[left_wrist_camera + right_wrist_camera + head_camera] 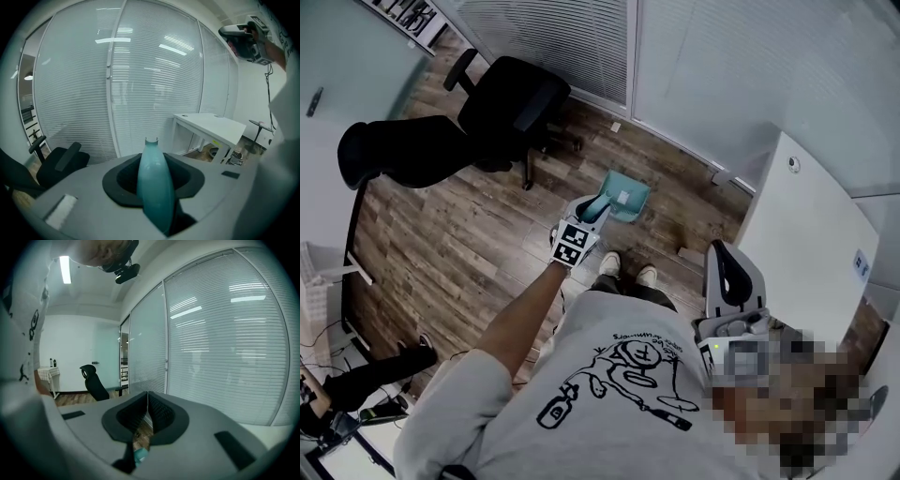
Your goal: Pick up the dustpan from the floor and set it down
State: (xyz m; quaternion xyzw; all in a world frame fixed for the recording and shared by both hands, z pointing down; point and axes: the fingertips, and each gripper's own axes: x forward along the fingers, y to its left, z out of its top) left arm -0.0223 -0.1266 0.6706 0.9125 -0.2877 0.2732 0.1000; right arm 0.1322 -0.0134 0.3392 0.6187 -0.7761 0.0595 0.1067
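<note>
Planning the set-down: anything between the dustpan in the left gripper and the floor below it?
Nothing visible. The left gripper holds the dustpan by its handle over bare wood floor; the office chair stands apart on one side, the person's shoes apart on the near side.

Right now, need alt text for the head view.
Seen from above, the left gripper holds a teal dustpan by its handle over a wood floor, just ahead of the wearer's white shoes. The right gripper sits off to the right near a white table; a black office chair stands beyond.
</note>
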